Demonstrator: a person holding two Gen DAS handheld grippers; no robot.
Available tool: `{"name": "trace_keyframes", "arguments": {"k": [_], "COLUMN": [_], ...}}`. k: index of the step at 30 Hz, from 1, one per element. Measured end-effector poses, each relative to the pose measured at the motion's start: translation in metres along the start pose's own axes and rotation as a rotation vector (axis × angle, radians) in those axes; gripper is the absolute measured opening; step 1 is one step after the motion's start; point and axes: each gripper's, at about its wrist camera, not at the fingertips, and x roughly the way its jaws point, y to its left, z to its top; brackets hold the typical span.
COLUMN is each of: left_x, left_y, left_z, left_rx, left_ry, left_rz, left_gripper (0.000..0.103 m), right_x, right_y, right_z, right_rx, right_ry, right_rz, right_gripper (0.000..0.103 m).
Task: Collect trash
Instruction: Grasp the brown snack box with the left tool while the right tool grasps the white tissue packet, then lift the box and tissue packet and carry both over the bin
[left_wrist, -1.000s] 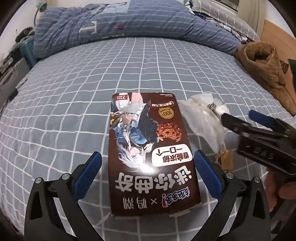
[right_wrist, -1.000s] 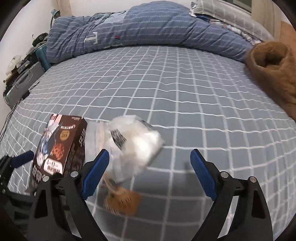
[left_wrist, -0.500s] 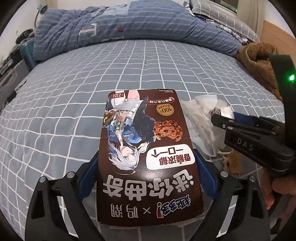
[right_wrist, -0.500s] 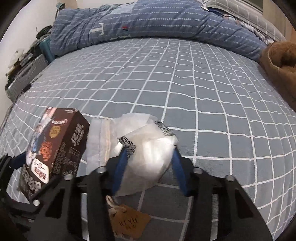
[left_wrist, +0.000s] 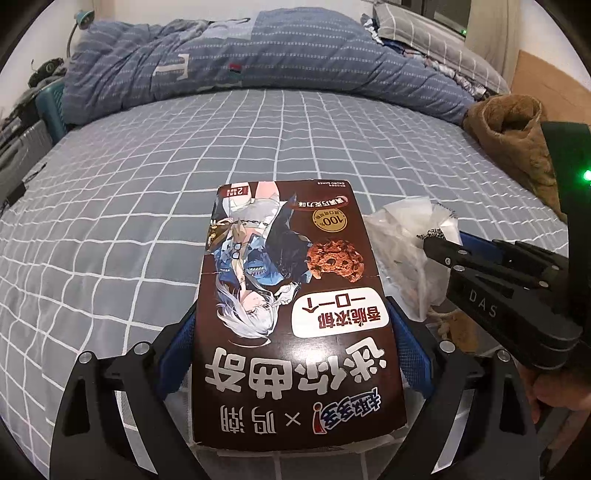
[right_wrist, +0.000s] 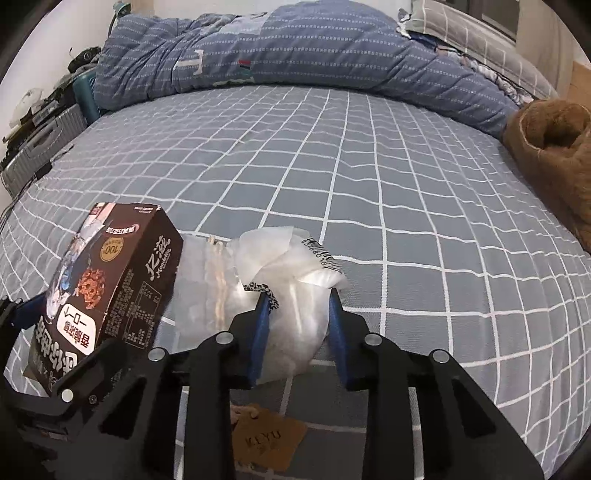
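The dark brown rectangular cardboard cookie box (left_wrist: 295, 325) lies flat on the grey-blue checked bed sheet (left_wrist: 147, 192) and serves as the landmark. The left gripper (left_wrist: 295, 343) straddles the near half of the box, its blue-padded fingers (left_wrist: 177, 354) set against the two long sides; the box fills the span, so the grasp appears seated on its full width. Just beside the box, on its right, lies the crumpled translucent white plastic bag (right_wrist: 291, 295) with a barcode label, and the right gripper (right_wrist: 299, 325) is closing, the bag bunched between its blue fingers (right_wrist: 260, 332) and pressed from both sides. A brown card tag on a string (right_wrist: 269, 439) lies nearer than the bag, right of the box's near corner, and is outside both grasps. To do the step well, let the right fingers finish closing until the film stops yielding, since loose plastic probably slips from a partial pinch. Lift both items straight up from the sheet, keeping the box level so that it does not pivot between the pads. The tag probably needs a separate pickup unless its string is tied to the bag, which cannot be told.
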Motion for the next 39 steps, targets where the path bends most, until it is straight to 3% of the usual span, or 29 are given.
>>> {"name": "trace_keyframes", "arguments": {"k": [18, 39], "left_x": [-0.037, -0.106], "left_y": [0.002, -0.003], "left_z": [-0.01, -0.047], "left_rx": [0.038, 0.054], "left_ry": [-0.036, -0.039], "left_rz": [-0.011, -0.041], "left_gripper": [0.09, 0.09], "right_x": [-0.058, -0.145], "right_y": [0.003, 0.012], "right_z": [-0.017, -0.065], "right_rx": [0.036, 0.088], "right_ry": [-0.038, -0.086], "right_rz": [-0.073, -0.106], "right_gripper": [0.021, 0.02]}}
